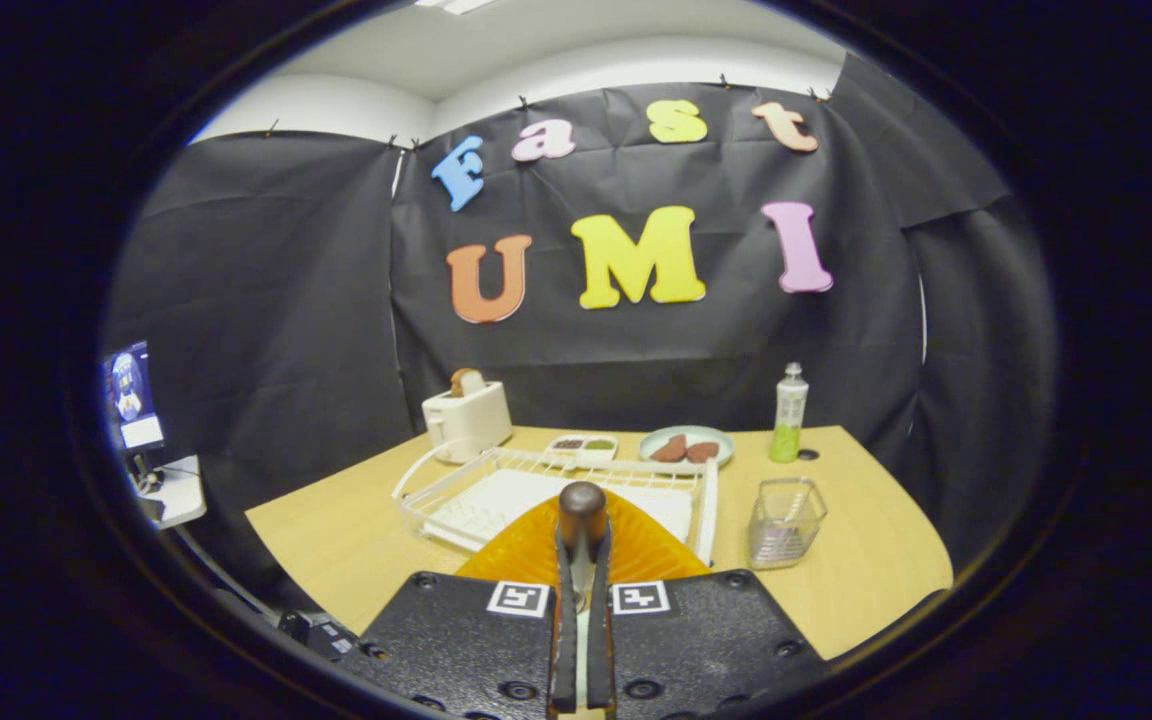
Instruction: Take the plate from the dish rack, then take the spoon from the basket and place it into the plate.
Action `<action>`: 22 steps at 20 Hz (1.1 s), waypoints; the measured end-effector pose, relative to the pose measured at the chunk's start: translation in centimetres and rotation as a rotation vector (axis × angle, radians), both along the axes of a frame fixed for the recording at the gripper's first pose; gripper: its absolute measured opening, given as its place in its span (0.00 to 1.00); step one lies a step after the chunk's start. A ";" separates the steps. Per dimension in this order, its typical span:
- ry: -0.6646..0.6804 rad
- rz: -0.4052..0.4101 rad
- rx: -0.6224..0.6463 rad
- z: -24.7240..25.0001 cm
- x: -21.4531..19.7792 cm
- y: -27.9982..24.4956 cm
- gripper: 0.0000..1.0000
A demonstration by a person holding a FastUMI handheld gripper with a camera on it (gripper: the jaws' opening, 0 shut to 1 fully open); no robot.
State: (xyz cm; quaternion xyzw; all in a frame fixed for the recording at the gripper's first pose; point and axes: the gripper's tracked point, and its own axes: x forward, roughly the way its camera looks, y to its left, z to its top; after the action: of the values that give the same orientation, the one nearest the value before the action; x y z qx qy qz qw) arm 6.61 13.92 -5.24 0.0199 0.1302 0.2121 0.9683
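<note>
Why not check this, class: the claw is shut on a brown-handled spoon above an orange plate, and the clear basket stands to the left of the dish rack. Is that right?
One detail is wrong. In the gripper view the clear basket stands to the right of the dish rack, not the left. The rest holds: the claw is shut on the brown-handled spoon above the orange plate.

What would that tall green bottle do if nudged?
The bottle stands tall and narrow, so it probably tips easily. Its green fill sits low, which may steady it. The jaws look shut on a spoon over the orange plate.
</note>
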 end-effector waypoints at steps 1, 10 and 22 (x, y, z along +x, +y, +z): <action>0.022 0.009 -0.012 -1.3 0.0 0.5 0.10; 0.186 0.088 0.067 -6.8 0.4 3.1 0.11; 0.141 -0.062 0.074 -5.8 3.2 -1.5 0.44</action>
State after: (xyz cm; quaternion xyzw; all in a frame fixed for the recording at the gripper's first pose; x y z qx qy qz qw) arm 9.80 12.42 -11.08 0.0744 0.1892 0.1848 0.9615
